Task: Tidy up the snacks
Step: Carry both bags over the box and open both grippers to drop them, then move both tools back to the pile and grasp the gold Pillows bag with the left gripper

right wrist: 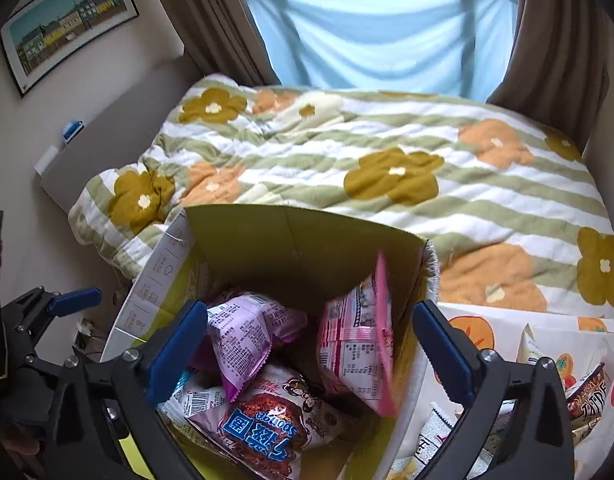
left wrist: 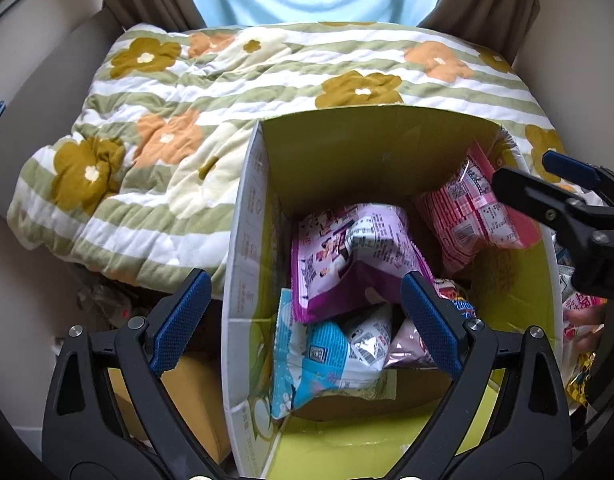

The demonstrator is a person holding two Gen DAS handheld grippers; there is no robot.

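An open cardboard box point(left wrist: 247, 216) with a yellow-green inside stands at the bed's near edge; it also shows in the right wrist view point(right wrist: 291, 248). Inside lie a purple snack bag point(left wrist: 355, 248), a pink bag point(left wrist: 475, 212) leaning on the right wall, a light blue bag point(left wrist: 323, 356) and a dark red bag point(right wrist: 267, 420). My left gripper point(left wrist: 307, 320) is open and empty above the box's left wall. My right gripper point(right wrist: 307, 344) is open and empty over the box, with the purple bag point(right wrist: 247, 332) and pink bag point(right wrist: 355, 348) between its fingers' lines.
A floral quilt point(right wrist: 387, 160) covers the bed behind the box. Loose snack packets point(right wrist: 587, 396) lie on a patterned cloth right of the box. Brown cardboard point(left wrist: 195, 396) sits left of the box. Curtains and a window stand at the back.
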